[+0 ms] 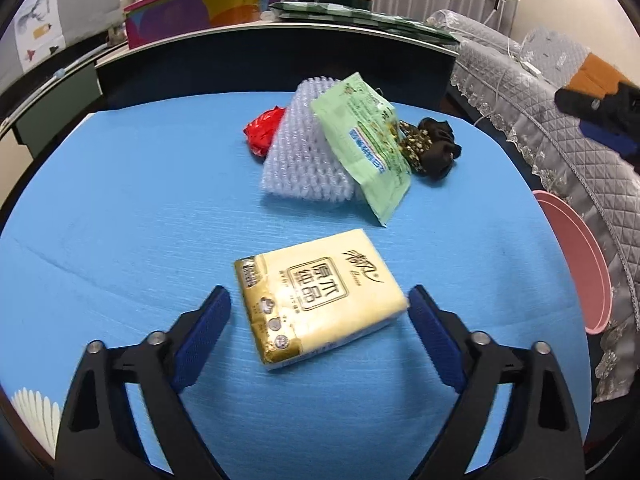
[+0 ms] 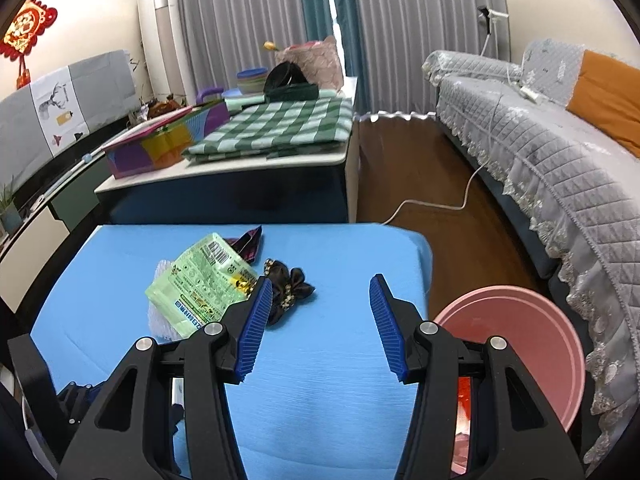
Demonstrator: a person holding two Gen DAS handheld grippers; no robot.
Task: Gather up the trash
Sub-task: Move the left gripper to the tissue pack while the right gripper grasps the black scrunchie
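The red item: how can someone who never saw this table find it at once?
On the blue table, find the far pile around the white bubble wrap. The red crumpled wrapper sits against its left side, the only red, shiny piece there.

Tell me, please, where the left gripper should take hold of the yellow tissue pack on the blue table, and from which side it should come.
Grip the yellow tissue pack across its two long side edges, near the middle, coming down from above. It lies flat on the blue table, and the open left gripper already has one finger on each side. The pack looks soft, so a mid-length grip should hold most evenly.
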